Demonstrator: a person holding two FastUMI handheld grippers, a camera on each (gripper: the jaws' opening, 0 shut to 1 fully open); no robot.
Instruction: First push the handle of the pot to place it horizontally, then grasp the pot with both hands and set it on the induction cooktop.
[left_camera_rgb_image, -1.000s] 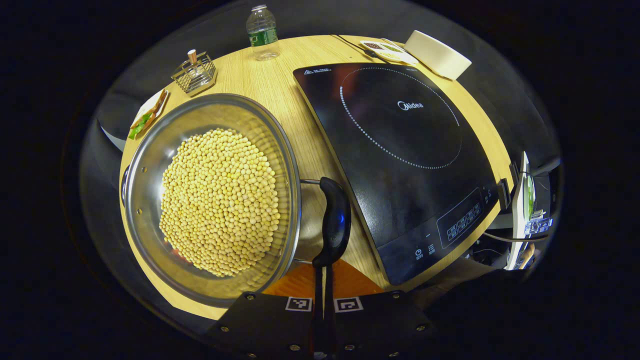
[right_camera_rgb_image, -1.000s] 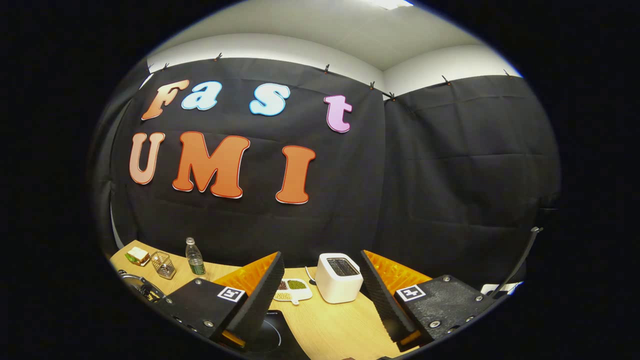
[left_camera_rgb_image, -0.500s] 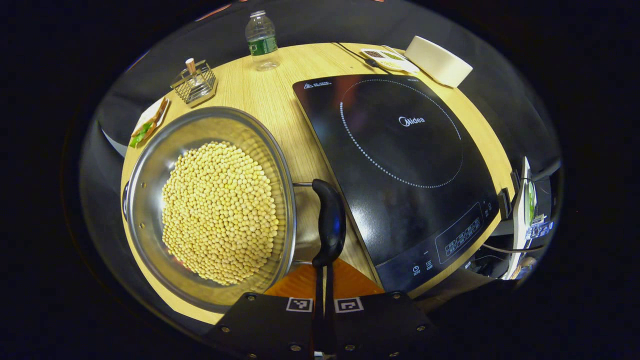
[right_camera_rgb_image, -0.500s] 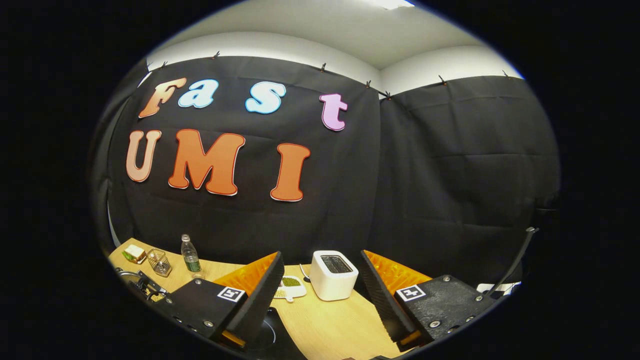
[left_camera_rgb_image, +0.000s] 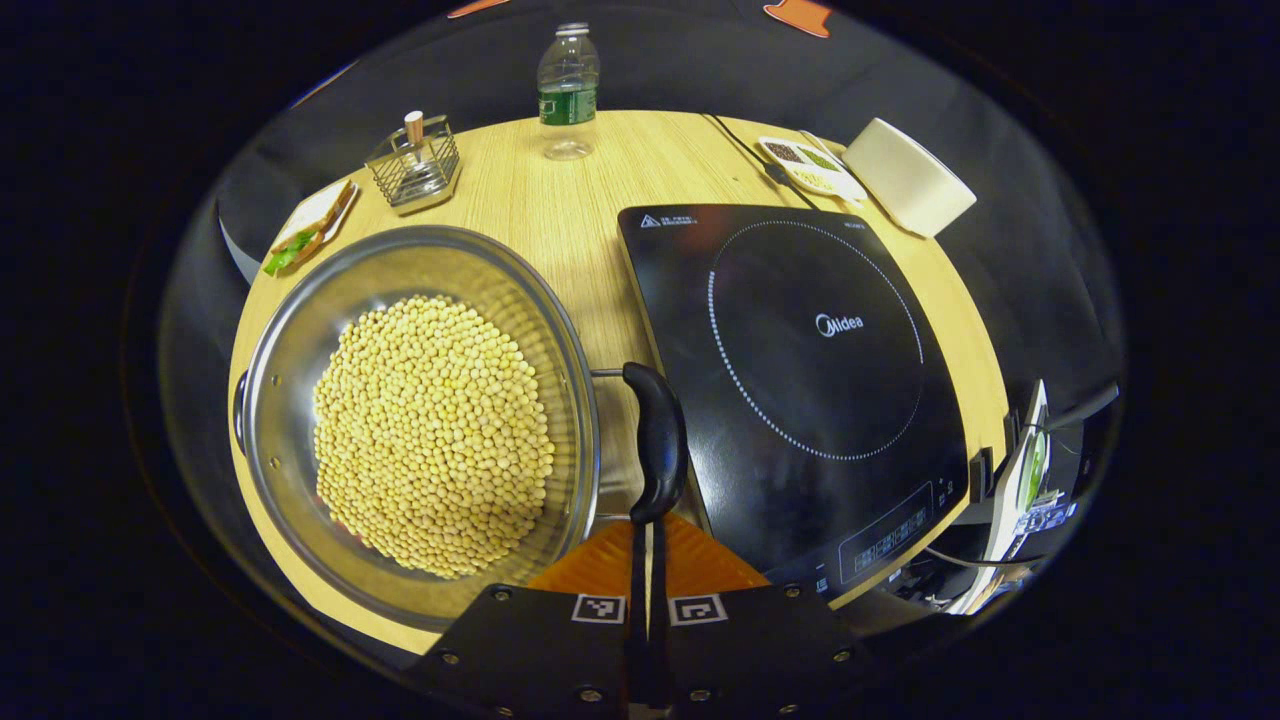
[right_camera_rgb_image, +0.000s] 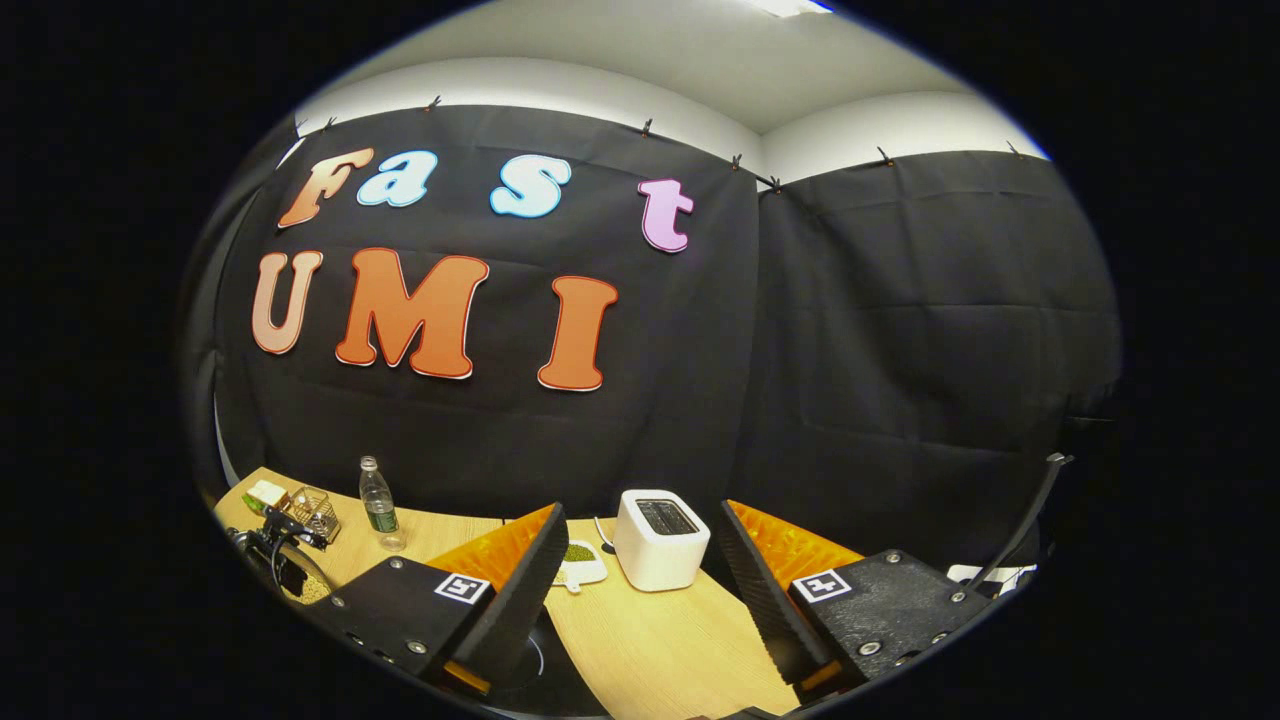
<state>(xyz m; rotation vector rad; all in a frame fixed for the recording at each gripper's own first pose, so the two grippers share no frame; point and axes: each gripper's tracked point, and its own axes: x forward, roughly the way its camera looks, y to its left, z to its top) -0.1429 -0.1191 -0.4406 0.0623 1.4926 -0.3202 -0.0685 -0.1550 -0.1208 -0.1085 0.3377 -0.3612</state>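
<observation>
The left gripper has its two fingers pressed flat together with nothing between them, and their tips meet the lower end of the black handle straight ahead. That handle runs lengthwise away from the gripper, between the bean-filled pot and the induction cooktop just beside it. The right gripper is spread wide and empty, raised over the table toward the toaster, so the left is nearer.

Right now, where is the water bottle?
In the left gripper view the water bottle stands upright at the far edge of the table, between the wire rack to its left and the small dish to its right.
</observation>
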